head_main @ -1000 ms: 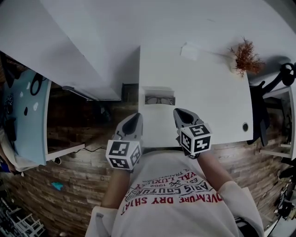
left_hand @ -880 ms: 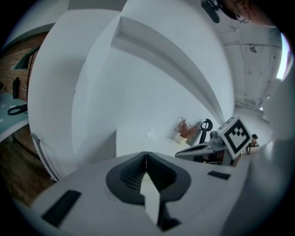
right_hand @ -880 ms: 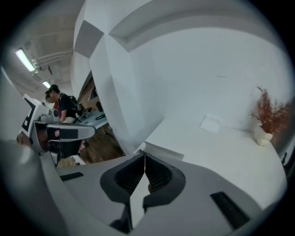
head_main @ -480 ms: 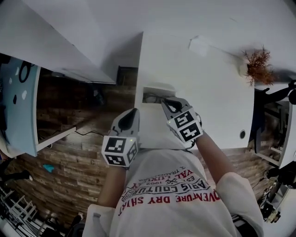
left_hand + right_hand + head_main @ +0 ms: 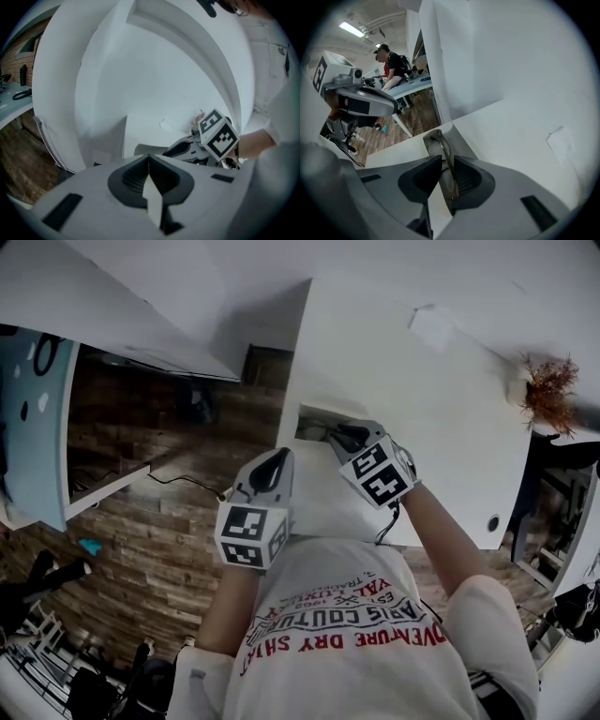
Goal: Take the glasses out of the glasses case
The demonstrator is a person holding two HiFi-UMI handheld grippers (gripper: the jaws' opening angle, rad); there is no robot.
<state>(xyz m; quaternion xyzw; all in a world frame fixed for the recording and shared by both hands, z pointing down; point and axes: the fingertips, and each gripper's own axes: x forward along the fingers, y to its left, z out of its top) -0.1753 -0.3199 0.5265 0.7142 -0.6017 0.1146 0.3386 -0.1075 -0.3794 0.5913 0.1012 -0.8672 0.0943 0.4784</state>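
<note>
The white glasses case [image 5: 312, 412] lies open near the white table's left edge [image 5: 291, 381], with the dark thin-framed glasses [image 5: 317, 431] inside it. In the right gripper view the glasses [image 5: 440, 140] stand on edge in the case [image 5: 425, 138], running between the jaws. My right gripper [image 5: 339, 435] [image 5: 447, 159] reaches into the case, its jaws closed to a narrow gap on the frame. My left gripper [image 5: 275, 465] [image 5: 149, 157] hovers shut and empty at the table's near edge, just left of the case. It also appears at the left of the right gripper view [image 5: 370, 105].
A dried plant [image 5: 548, 390] stands at the table's far right, and a white slip [image 5: 431, 326] lies toward the back. A cable hole [image 5: 494, 521] is near the right front corner. A pale blue desk [image 5: 37, 427] stands left across wooden floor. A person [image 5: 391, 65] works in the background.
My right gripper moved forward and left into the open case and closed round the glasses. The left gripper stayed shut, shifting slightly toward the table edge. The head view swung.
</note>
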